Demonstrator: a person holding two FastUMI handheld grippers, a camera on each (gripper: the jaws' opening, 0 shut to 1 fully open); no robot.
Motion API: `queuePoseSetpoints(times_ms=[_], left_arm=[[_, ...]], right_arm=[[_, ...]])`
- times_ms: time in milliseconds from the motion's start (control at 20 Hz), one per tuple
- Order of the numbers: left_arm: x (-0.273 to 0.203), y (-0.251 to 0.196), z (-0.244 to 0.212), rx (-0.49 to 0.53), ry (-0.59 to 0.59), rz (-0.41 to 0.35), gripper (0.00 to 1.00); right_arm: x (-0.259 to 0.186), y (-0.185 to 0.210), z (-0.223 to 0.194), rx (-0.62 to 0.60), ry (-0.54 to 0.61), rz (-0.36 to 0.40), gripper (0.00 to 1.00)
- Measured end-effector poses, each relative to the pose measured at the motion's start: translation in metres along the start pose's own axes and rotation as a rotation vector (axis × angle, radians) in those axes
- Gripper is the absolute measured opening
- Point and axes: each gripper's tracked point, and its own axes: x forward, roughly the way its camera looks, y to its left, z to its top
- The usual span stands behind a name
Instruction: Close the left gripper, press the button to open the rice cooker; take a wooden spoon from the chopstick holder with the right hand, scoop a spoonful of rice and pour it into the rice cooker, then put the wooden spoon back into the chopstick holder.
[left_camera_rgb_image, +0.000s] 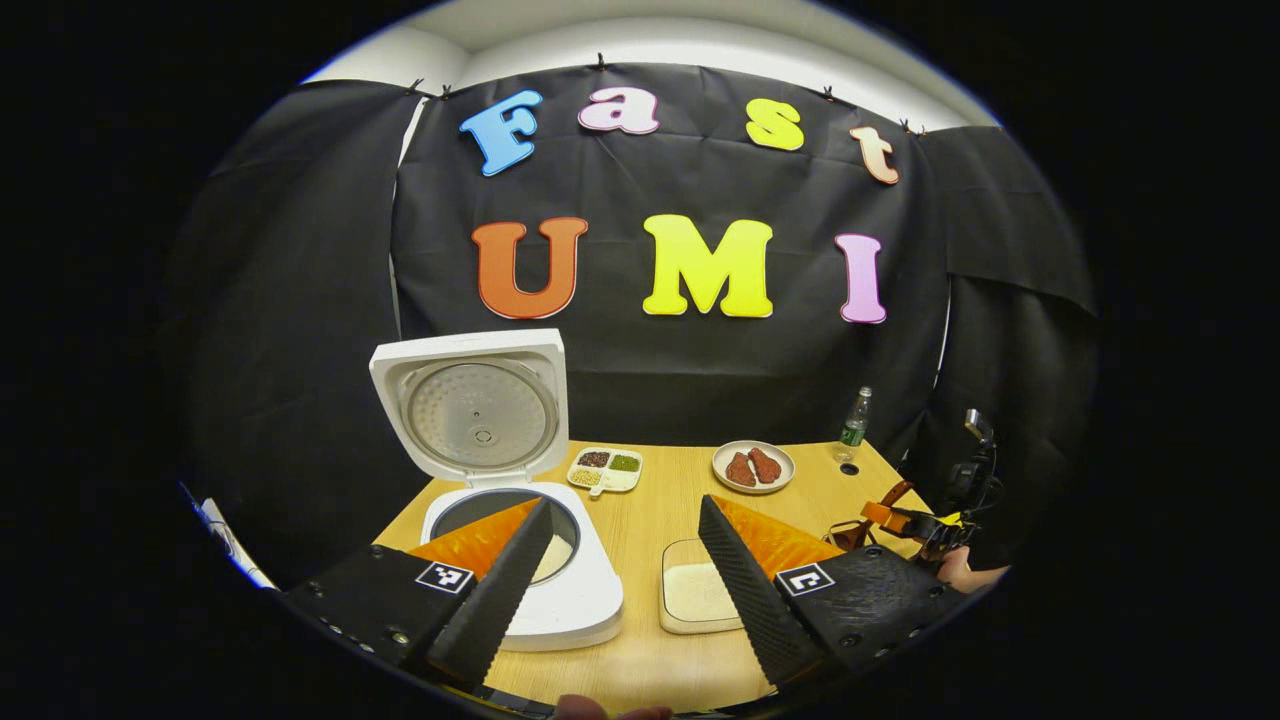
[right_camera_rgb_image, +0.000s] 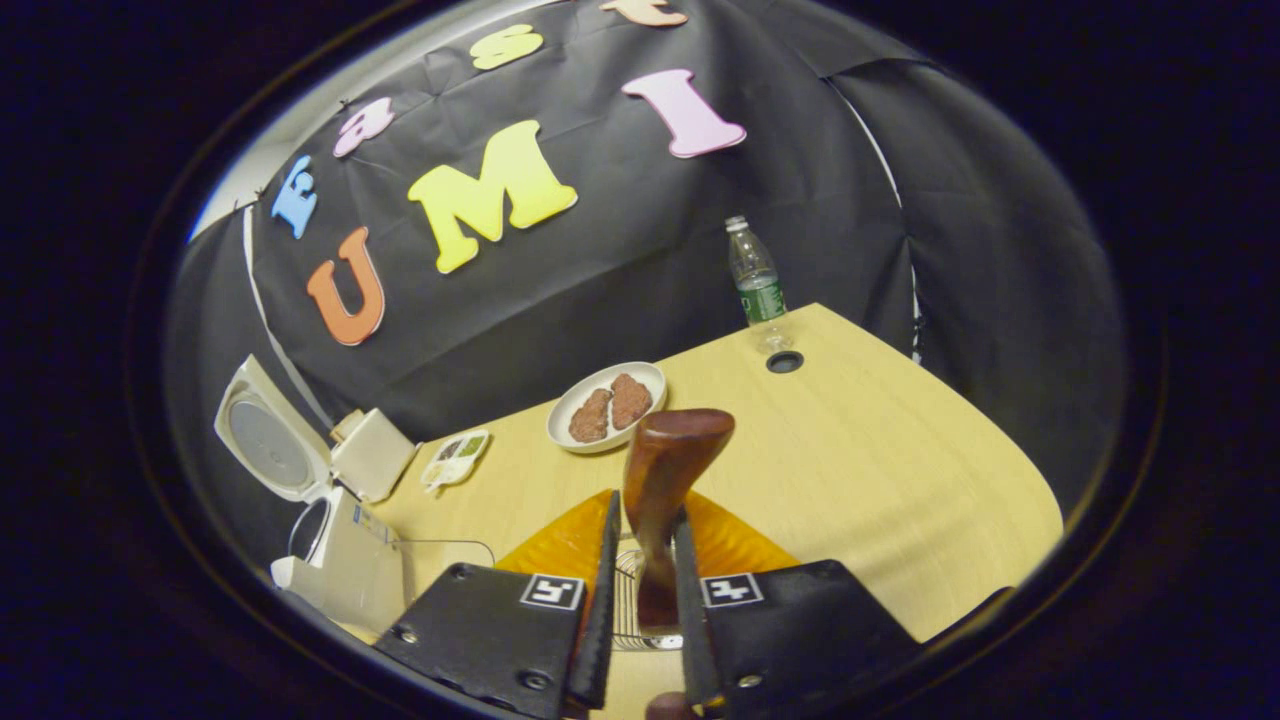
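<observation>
Both right fingers (right_camera_rgb_image: 684, 580) clamp wooden spoon (right_camera_rgb_image: 668, 480); left gripper (left_camera_rgb_image: 625, 570) wide open, empty; rice cooker (left_camera_rgb_image: 520, 560) open.

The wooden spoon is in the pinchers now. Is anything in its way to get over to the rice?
Nothing visible blocks it. The right gripper is shut on the wooden spoon above the wire chopstick holder. In the left gripper view, bare table lies between that side and the rice dish, and the rice cooker beside the dish stands open.
</observation>
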Motion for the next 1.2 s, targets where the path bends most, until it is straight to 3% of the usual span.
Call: queuePoseSetpoints(times_ms=[100,300,350,450,600,750,1000,1200], left_arm=[[0.001,-0.002,0.005,-0.008,-0.015,-0.011,0.94],[0.003,-0.002,0.010,-0.026,-0.041,-0.029,0.94],[0.003,0.000,0.012,-0.029,-0.047,-0.031,0.94],[0.003,0.005,0.015,-0.030,-0.065,-0.037,0.94],[0.007,0.022,0.024,-0.034,-0.092,-0.018,0.94],[0.010,0.039,0.041,-0.033,-0.128,0.002,0.94],[0.023,0.085,0.110,0.039,-0.233,0.092,0.94],[0.054,0.116,0.142,0.000,-0.246,0.147,0.94]], right_arm=[[-0.002,-0.006,0.003,-0.034,0.000,-0.024,0.62],[-0.026,-0.011,0.027,-0.065,-0.045,-0.049,0.66],[-0.033,-0.011,0.031,-0.064,-0.054,-0.052,0.77],[-0.047,-0.009,0.044,-0.077,-0.087,-0.077,0.85],[-0.082,-0.009,0.074,-0.126,-0.172,-0.121,0.85],[-0.123,0.007,0.096,-0.200,-0.236,-0.129,0.99],[-0.186,0.052,0.131,-0.300,-0.383,-0.103,0.98],[-0.213,0.074,0.134,-0.331,-0.431,-0.080,0.96]])
